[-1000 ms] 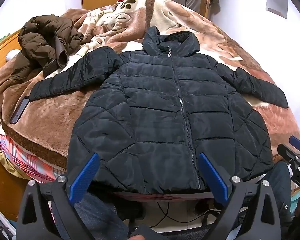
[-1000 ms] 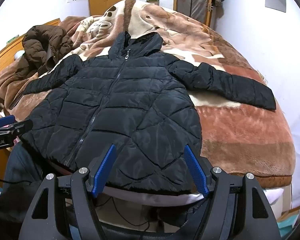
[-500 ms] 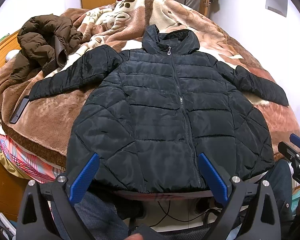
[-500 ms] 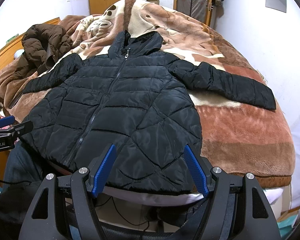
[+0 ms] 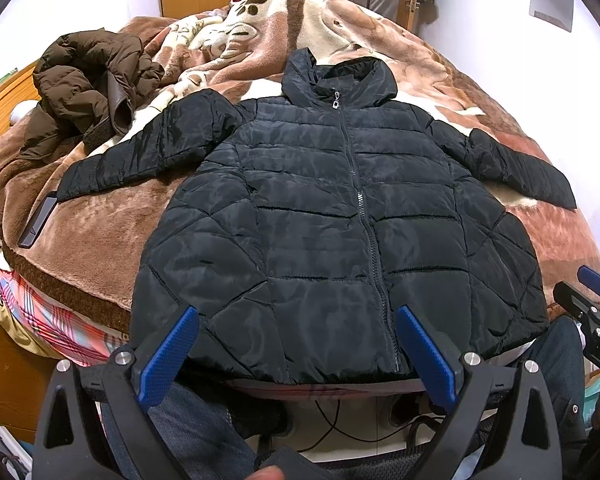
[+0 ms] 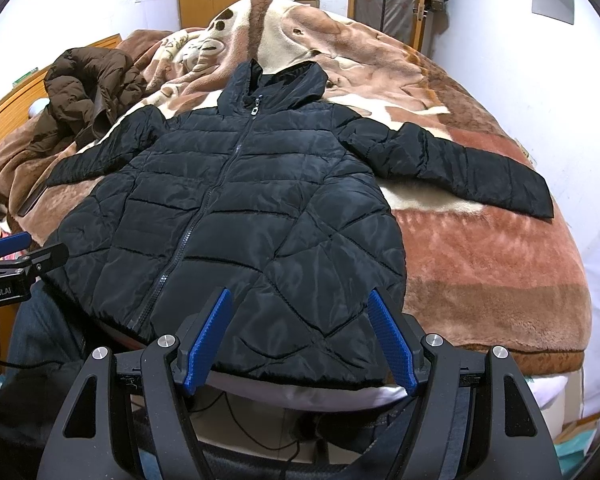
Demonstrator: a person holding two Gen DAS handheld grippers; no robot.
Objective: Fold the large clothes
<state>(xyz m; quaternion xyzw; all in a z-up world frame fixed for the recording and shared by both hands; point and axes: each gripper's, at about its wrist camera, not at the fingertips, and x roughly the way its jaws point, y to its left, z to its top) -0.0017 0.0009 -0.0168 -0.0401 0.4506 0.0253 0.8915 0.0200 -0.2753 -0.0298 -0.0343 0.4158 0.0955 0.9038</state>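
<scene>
A black quilted hooded jacket point(image 5: 332, 216) lies flat and zipped on the bed, front up, both sleeves spread out sideways, hem at the near edge. It also shows in the right wrist view point(image 6: 244, 216). My left gripper point(image 5: 296, 354) is open and empty, held just before the hem's left half. My right gripper point(image 6: 300, 340) is open and empty, just before the hem's right half. Each gripper shows at the other view's edge.
A brown plush blanket point(image 6: 480, 280) covers the bed. A crumpled brown jacket point(image 5: 88, 88) lies at the far left. A dark phone point(image 5: 38, 222) lies by the left sleeve cuff. A wooden bed frame point(image 5: 0, 96) is left, a white wall right.
Both grippers have stayed open and nearly still; the views shifted only slightly. The jacket has not moved.
</scene>
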